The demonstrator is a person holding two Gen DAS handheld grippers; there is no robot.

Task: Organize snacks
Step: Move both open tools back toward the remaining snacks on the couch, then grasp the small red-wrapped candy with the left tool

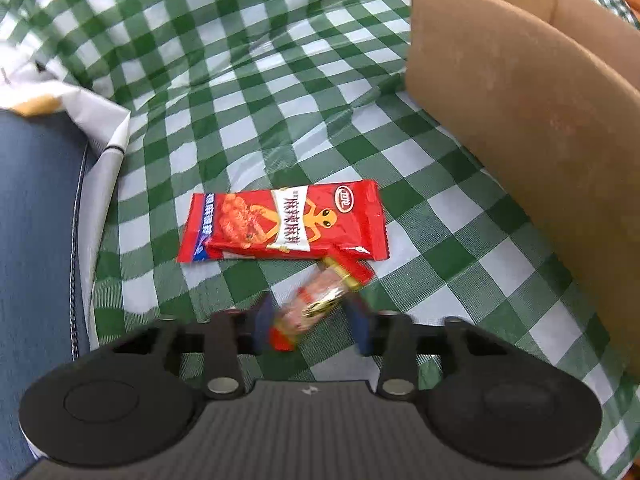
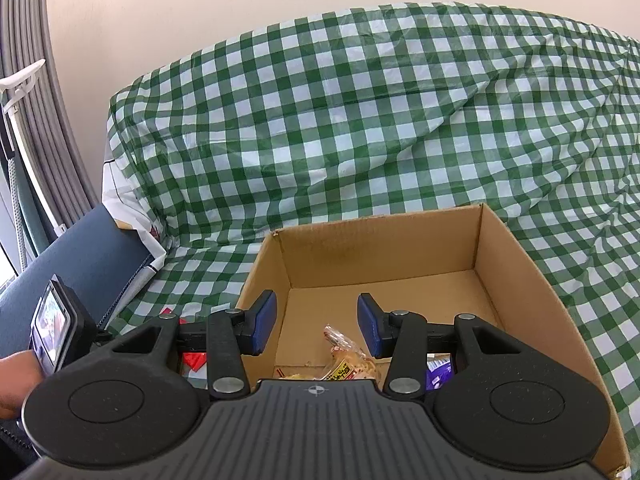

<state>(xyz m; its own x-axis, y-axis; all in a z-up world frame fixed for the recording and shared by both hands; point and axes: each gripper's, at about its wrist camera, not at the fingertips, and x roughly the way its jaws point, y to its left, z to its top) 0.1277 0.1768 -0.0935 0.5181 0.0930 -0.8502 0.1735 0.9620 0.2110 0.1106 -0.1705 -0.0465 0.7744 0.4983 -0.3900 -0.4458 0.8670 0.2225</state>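
The left hand-held gripper (image 1: 312, 320) pointed steeply down at the green-checked cloth (image 1: 256, 80) covering the surface. Between its parted blue pads (image 1: 362, 328) lay a small red-and-gold snack stick (image 1: 316, 304) (blurred, so whether the pads touched it could not be told), its far end reaching the lower edge of a red snack packet (image 1: 284, 222) lying flat on the cloth. The cardboard box (image 1: 520, 112) stood to the right of both, well apart from the packet.

The right hand-held gripper (image 2: 316, 322) hung over the near end of that box (image 2: 516, 264), jaws open with nothing between them. Below it, on the box floor, sat a clear-wrapped yellowish snack (image 2: 348, 360) and a purple packet (image 2: 438, 374) near the right wall.
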